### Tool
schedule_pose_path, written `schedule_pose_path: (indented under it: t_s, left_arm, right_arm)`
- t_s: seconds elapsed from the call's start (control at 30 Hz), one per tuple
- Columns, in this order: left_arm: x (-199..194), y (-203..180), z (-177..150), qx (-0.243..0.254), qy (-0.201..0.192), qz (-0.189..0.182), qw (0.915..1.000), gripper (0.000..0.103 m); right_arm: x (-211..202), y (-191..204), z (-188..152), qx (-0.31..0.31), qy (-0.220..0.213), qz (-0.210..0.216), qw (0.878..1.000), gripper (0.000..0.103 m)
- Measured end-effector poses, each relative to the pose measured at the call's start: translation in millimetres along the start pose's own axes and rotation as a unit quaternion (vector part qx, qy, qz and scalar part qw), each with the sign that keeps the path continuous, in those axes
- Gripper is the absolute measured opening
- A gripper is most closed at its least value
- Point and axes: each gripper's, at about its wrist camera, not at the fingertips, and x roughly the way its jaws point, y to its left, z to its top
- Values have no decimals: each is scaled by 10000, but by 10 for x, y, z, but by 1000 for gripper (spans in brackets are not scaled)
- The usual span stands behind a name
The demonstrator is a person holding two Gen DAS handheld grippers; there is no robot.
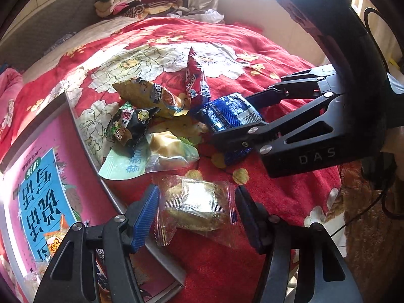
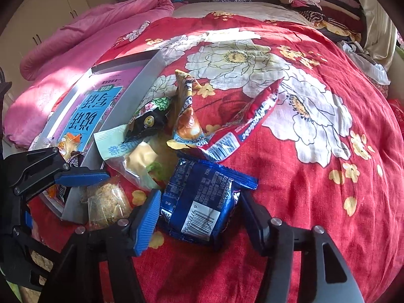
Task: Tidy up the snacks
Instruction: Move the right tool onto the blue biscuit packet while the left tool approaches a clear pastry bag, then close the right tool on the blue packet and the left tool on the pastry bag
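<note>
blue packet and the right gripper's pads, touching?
Touching: the right wrist view shows the blue packet squeezed between both pads of the right gripper.

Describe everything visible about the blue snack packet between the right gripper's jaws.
The blue snack packet is a squarish, glossy foil-like pouch with crimped ends, white small print and a white barcode label facing up. It lies crumpled and tilted on the red floral bedspread, near the pile's edge. The right gripper straddles it, jaws against both sides; the red packet lies just beyond.
</note>
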Motion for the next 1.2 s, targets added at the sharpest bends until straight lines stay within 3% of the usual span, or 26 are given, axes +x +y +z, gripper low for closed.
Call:
schedule_pose_path:
  t_s: [0.43,0.73,1.2]
  left_arm:
    - [35,-35,-10,-87,-60,129,9999,64]
    - [-6,-14,-17,-222,-117,134,9996,55]
    - [-192,-12,-34,-597,-387,-349,9969,54]
  right_arm:
    - [97,-23,12,-16,85,-168,9998,63]
    - [8,-203,-3,466,-113,265,9985,56]
    - [-231,-275,25,750,-620,582,9936,56]
